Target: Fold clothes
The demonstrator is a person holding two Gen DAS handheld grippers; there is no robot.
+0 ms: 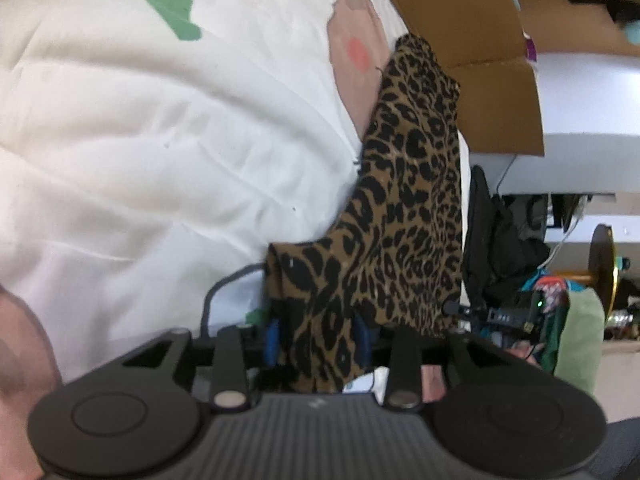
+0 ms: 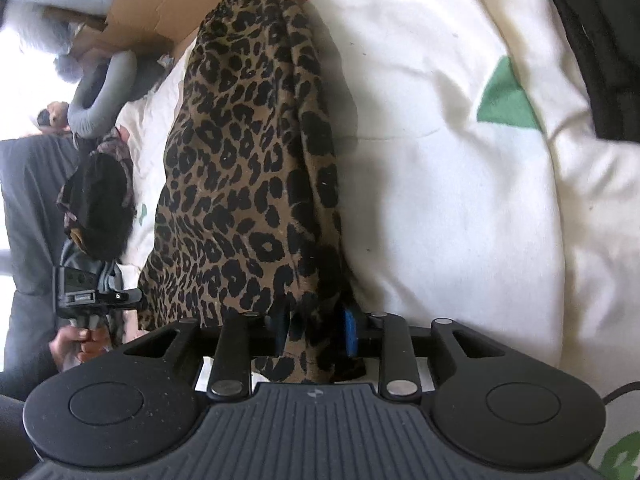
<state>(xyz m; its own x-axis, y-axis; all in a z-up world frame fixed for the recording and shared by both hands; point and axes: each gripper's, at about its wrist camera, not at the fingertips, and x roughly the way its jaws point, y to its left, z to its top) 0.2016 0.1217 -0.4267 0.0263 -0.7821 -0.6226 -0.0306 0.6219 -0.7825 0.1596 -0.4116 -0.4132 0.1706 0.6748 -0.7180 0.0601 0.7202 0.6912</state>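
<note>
**On the bed: leopard cloth between both pairs of jaws**

On the white bedding point(image 1: 160, 152), the leopard-print garment point(image 1: 408, 184) is laid lengthwise; the left gripper point(image 1: 318, 338) and right gripper point(image 2: 316, 330) are each seen with fabric between parted jaws; a firm grip cannot be told.

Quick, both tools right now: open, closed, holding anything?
Left tool: open, leopard-print garment loose between its pads.
Right tool: open, same garment between its pads.

Bright soft daylight, blown-out whites at the left, fisheye-curved edges, mild blur throughout
</note>
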